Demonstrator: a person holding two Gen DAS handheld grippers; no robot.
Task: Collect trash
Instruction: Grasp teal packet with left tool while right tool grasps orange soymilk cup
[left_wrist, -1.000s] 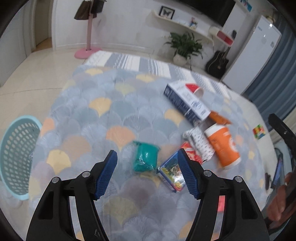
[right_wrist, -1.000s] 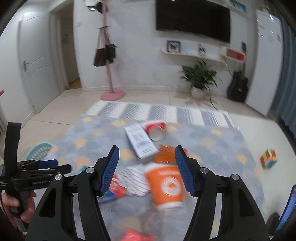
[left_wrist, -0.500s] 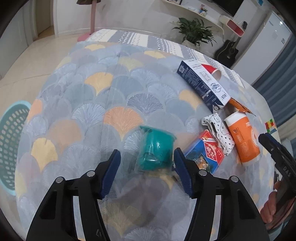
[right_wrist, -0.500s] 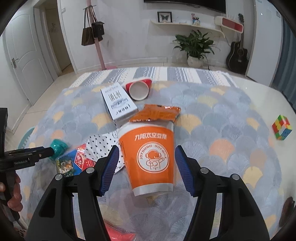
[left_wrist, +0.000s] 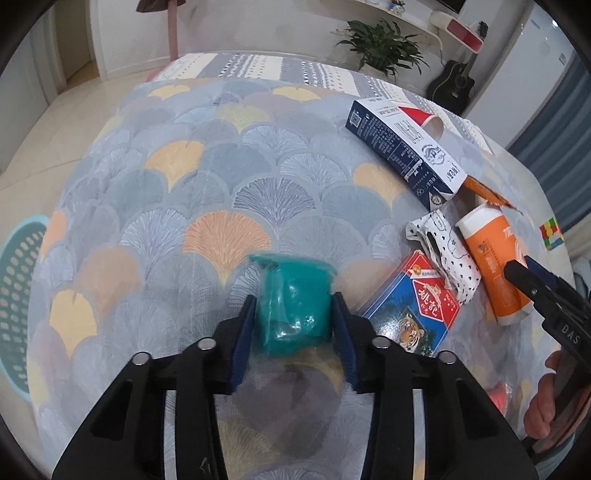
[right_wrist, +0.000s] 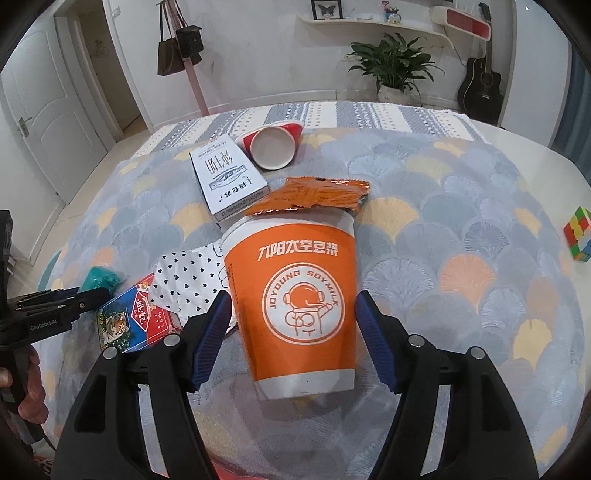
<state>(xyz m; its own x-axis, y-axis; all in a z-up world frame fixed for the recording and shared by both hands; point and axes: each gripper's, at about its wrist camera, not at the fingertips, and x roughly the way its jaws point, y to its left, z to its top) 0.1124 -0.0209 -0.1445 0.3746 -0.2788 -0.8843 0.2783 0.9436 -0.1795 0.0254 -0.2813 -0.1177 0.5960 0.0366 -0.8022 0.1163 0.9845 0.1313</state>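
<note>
Rug (left_wrist: 207, 155), fan-scale pattern in grey, orange and yellow, spread on the floor; all the trash lies on it.

Landmark: orange soymilk cup (right_wrist: 295, 306), lying on its side, base toward the right claw.

Blue-and-white carton (right_wrist: 227, 181) just beyond the cup's rim, to its left. Red paper cup (right_wrist: 271, 147) on its side beyond the carton, mouth facing this way. Orange foil wrapper (right_wrist: 314, 194) touching the cup's rim on the far side. Polka-dot wrapper (right_wrist: 184, 284) against the cup's left flank. Blue-and-red tiger packet (right_wrist: 135, 321) left of that, overlapped by the dotted wrapper. Teal crumpled bag (left_wrist: 291, 310) farthest left of the cup.

Left claw (left_wrist: 293, 328): jaws closing, both blue pads against the teal bag's sides.

Right claw (right_wrist: 293, 332): jaws opening, straddling the orange cup's lower half; left pad right at the cup's wall, right pad with a gap showing. No hold.

Teal mesh basket (left_wrist: 14, 295) on the floor, well left of the cup, past the rug's edge.
</note>
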